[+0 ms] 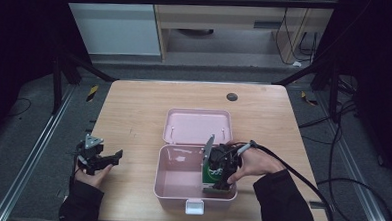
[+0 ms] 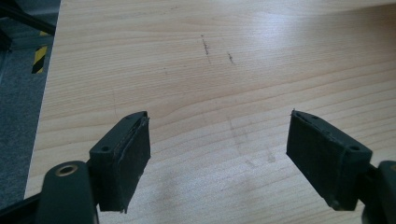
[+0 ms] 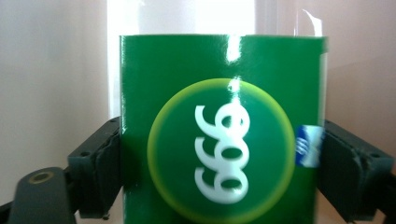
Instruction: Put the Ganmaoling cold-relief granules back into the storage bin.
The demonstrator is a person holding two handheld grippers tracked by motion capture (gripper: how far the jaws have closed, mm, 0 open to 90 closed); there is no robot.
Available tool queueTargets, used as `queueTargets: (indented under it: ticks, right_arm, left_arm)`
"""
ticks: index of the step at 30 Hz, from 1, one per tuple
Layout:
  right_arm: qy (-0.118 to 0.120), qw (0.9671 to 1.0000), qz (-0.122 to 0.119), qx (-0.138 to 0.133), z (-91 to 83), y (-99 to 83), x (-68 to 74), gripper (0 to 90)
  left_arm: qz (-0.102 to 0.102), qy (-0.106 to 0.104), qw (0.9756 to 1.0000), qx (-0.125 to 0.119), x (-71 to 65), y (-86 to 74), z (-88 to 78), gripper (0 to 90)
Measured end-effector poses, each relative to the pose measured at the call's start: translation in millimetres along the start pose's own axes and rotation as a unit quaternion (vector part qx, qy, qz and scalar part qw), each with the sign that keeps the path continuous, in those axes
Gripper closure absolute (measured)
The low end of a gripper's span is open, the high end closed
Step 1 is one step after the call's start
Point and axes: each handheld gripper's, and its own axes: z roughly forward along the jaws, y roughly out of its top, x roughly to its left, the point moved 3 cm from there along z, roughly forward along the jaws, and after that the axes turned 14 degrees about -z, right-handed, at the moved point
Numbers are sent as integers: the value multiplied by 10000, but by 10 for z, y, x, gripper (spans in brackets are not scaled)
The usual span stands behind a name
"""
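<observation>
A green carton [image 3: 187,60] with a yellow-ringed circle and white figures stands upright between the jaws of my right gripper [image 3: 222,170]. Both pads lie against its sides. From above, the green carton [image 1: 211,175] sits in the right end of an open pink case [image 1: 173,188], with my right gripper [image 1: 222,177] reaching down into the case from the right. The case's lid [image 1: 197,126] lies flat behind it. My left gripper [image 1: 113,157] rests low over the wooden table [image 1: 134,113] at the left, and in its own view the left gripper [image 2: 218,154] stands open over bare wood.
A white latch [image 1: 194,206] sticks out at the case's front, close to the table's near edge. A small black disc [image 1: 231,97] is set in the table at the back. The right gripper's cable [image 1: 301,175] trails off to the right. Dark floor surrounds the table.
</observation>
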Motion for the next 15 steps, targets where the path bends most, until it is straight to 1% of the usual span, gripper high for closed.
queueTargets:
  ticks: [1,3,4,5,6,7,8,9,10,11,12,13,14,15]
  right_arm:
    - [30,10000,33,-16,-10,0,1,134]
    - [22,10000,23,-66,-22,0,0,129]
    - [-41,9999,2,-122,-49,1,1,129]
    - [-59,9999,49,-136,-91,0,11,128]
    - [-99,9998,36,-171,-106,1,7,126]
    - [-116,9997,59,-195,-133,1,6,126]
    - [-122,9996,133,-203,-167,4,13,125]
    - [-122,9996,133,-203,-167,4,13,125]
    - [-169,9994,172,-259,-201,6,12,123]
    - [-263,9984,256,-434,-285,9,10,126]
    - [-263,9984,256,-434,-285,9,10,126]
    - [-339,9976,307,-523,-330,7,12,127]
    - [-427,9964,341,-645,-388,2,9,128]
    - [-574,9941,411,-819,-471,-12,10,125]
  left_arm:
    - [2,1,10000,2,-1,0,0,209]
    - [1,1,10000,6,0,0,1,209]
    - [1,1,10000,6,0,0,2,209]
    - [1,0,10000,6,-1,0,2,209]
    - [5,-1,10000,6,-2,0,2,209]
    - [5,-1,10000,6,-3,0,2,209]
    - [5,-1,10000,6,-3,0,2,209]
    - [9,0,10000,9,-3,0,2,209]
    - [3,-2,10000,4,-4,-1,2,209]
    - [0,0,10000,1,-4,0,1,209]
    - [2,0,10000,5,-2,0,1,209]
    - [1,2,10000,9,-2,0,1,209]
    - [3,4,10000,13,-2,-1,1,209]
    - [9,2,10000,20,-2,-2,1,209]
